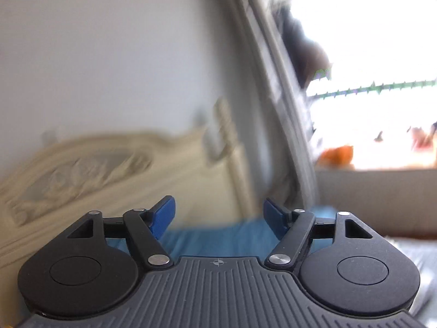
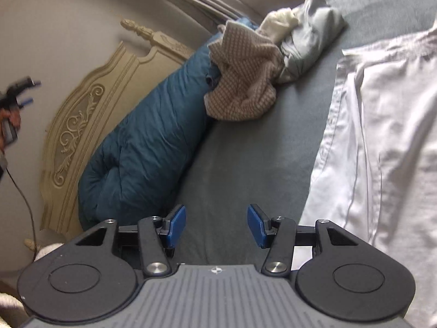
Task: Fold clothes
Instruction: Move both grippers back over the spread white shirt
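Observation:
A white shirt (image 2: 382, 142) lies spread flat on the grey bed sheet (image 2: 245, 164) at the right of the right wrist view. A crumpled checked garment (image 2: 240, 82) and a bunched pale grey-green garment (image 2: 308, 35) sit at the far end of the bed. My right gripper (image 2: 217, 225) hovers over bare sheet beside the shirt, open, nothing between its blue pads. My left gripper (image 1: 218, 218) is raised toward the wall and headboard, open and empty; it also shows far left as the left gripper (image 2: 24, 93) in a hand. The left wrist view is blurred.
A blue rolled quilt (image 2: 142, 147) lies along the carved cream headboard (image 2: 82, 120). A bright window (image 1: 368, 82) with a curtain (image 1: 273, 82) stands at the right of the left wrist view. A thin cable (image 2: 24, 199) hangs at the far left.

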`<state>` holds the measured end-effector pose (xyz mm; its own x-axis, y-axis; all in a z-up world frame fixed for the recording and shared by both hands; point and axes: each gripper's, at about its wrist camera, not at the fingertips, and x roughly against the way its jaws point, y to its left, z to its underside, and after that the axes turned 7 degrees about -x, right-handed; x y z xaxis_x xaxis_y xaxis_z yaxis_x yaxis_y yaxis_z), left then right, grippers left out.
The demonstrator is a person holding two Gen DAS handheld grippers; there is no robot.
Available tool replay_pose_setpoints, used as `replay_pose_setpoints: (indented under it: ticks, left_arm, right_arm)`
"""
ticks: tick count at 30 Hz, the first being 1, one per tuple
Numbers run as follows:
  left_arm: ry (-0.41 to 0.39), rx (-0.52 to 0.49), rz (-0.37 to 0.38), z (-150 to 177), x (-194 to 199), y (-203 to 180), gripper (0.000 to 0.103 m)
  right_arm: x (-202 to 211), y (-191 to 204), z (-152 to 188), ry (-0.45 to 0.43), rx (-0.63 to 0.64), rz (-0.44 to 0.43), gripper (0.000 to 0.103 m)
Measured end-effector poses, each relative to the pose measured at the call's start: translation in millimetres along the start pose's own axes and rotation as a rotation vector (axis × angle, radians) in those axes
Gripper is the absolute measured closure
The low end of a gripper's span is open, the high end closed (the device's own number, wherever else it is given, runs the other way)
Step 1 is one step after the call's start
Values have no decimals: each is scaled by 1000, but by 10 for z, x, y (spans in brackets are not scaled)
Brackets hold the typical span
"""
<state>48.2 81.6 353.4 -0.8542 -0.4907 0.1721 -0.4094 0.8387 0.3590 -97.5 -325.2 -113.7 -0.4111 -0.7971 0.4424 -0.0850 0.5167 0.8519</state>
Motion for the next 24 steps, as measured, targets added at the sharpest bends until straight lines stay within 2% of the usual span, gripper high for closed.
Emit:
replay_pose_setpoints:
  ticks: [3, 5, 6, 9, 12, 17, 20, 22, 24]
  left_arm:
    - [-84, -25, 109, -41, 181, -503, 19]
    - [-108, -93, 190, 207, 285, -898, 18]
    - [-95, -124, 233, 413, 291, -1090, 18]
    - [16, -179, 369, 1207, 205, -1601, 18]
    - [175, -166, 495, 2195, 116, -1958, 20]
    - [464, -88, 717, 3731, 28, -2049, 25]
    - [630, -27, 862, 4430, 102, -2087, 33]
    - [701, -23, 940, 4790, 293, -2160, 43]
    - [741, -23, 1025, 5037, 494, -2223, 47]
  right_arm:
    - [-25, 3, -18, -43, -5, 28, 49]
    - [-21, -29, -6, -74, -1, 61, 49]
    - [-12, -60, 8, -89, -3, 84, 49]
    - [46, -170, 76, -126, -12, 155, 49]
    - [58, -252, 180, -122, 10, 225, 49]
    - [-225, -303, 407, -31, 109, 321, 56]
    - [-503, -319, 586, 31, 102, 335, 60]
    - [-678, -279, 749, 76, 126, 359, 63]
    - [-844, -218, 913, 122, 172, 399, 63]
